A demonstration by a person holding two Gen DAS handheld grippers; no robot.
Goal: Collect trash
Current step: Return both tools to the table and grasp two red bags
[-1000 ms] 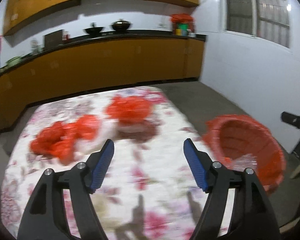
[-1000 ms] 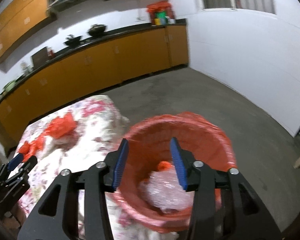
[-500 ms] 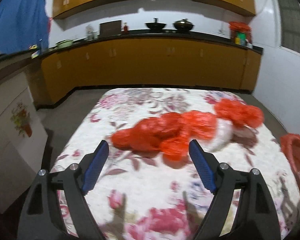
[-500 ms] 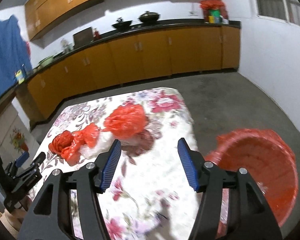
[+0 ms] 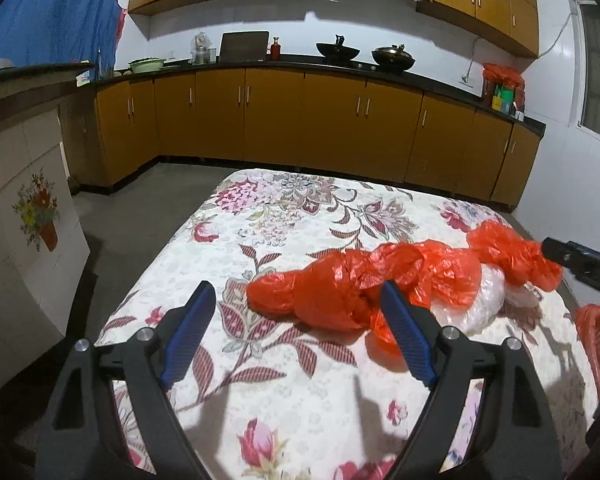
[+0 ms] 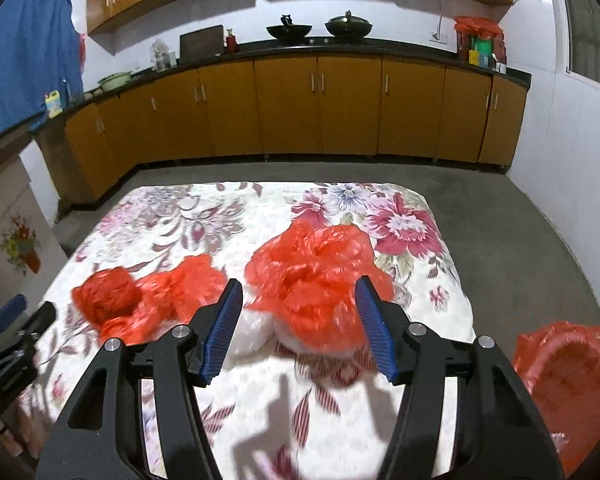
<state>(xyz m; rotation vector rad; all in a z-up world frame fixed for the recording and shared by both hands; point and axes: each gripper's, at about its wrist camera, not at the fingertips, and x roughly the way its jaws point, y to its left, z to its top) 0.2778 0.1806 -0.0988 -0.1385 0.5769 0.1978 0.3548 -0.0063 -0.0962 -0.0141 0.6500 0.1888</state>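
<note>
Both the left gripper (image 5: 296, 330) and the right gripper (image 6: 298, 328) hover over the flowered tabletop (image 5: 284, 216) with jaws spread wide and holding nothing. The crumpled red plastic bags (image 5: 364, 284) lie on it in a row with some clear plastic (image 5: 484, 300) between them. The red-lined bin (image 6: 568, 388) stands beside the right edge of the tabletop

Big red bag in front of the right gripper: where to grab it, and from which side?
Probably pinch the puffed, crumpled top of the big red bag, coming straight in from the near side, angled down. It rises as a loose mound above the clear plastic under it, and the open right gripper already brackets it, so closing on the crest gathers plastic film without snagging the floral tablecloth.
</note>
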